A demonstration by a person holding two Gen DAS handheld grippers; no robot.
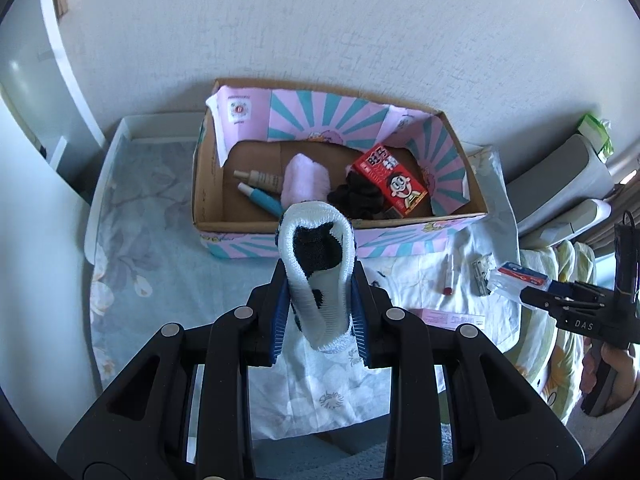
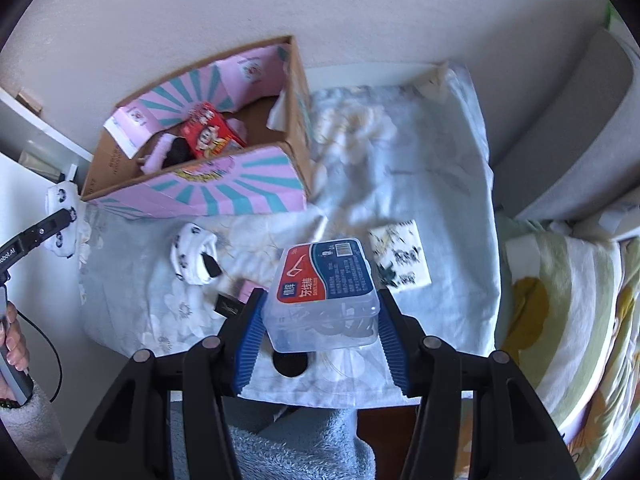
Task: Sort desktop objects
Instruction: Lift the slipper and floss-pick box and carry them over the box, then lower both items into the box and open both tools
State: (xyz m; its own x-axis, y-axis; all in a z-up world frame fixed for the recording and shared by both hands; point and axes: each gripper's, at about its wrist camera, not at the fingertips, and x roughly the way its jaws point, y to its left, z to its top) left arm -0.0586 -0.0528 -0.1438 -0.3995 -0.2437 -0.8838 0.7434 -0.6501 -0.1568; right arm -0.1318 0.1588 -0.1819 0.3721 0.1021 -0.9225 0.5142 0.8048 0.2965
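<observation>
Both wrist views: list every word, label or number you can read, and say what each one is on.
"DAS": on the right gripper, seen from the left wrist.
"obot.AI": cut off by the picture's edge, on the left gripper, seen from the right wrist.
"牙线棒": on the clear plastic box label; its fine print and barcode digits are too small.
Red carton: large characters, too distorted to read.
Cardboard box: prints too small.
</observation>
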